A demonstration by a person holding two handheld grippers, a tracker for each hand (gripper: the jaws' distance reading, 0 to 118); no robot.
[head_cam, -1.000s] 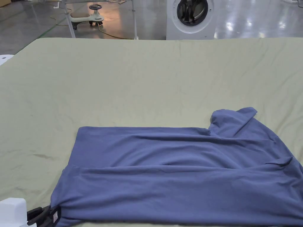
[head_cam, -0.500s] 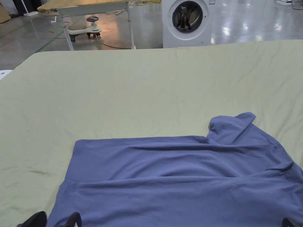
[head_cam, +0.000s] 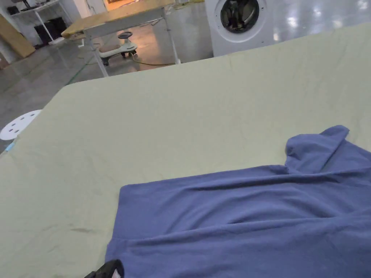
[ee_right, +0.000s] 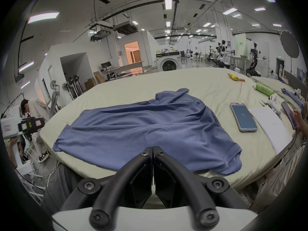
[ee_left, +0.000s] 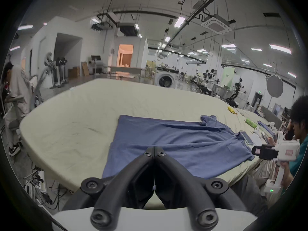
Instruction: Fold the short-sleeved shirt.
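The blue short-sleeved shirt (head_cam: pixel 235 217) lies spread on the pale green sheet (head_cam: pixel 163 126), its body folded lengthwise and one sleeve (head_cam: pixel 319 148) sticking up at the far right. In the left gripper view my left gripper (ee_left: pixel 154 148) is shut and empty, held in front of the shirt (ee_left: pixel 175 143) near its hem end. My right gripper (ee_right: pixel 152 148) is also shut on nothing, off the table's near edge by the sleeve end of the shirt (ee_right: pixel 141 126). A black tip of the left gripper (head_cam: pixel 108 268) shows at the shirt's near-left corner.
A phone (ee_right: pixel 243 118) and a white sheet of paper (ee_right: pixel 273 129) lie right of the shirt. Green (ee_right: pixel 264 88) and yellow (ee_right: pixel 235 77) items sit farther back. A washing machine (head_cam: pixel 241 21) stands beyond the table, a white stool (head_cam: pixel 18 125) and a person (ee_left: pixel 16 91) on the left.
The left gripper was at the shirt's near-left corner, its jaws came apart there, and now it is shut and drawn back. The head camera has swung left.
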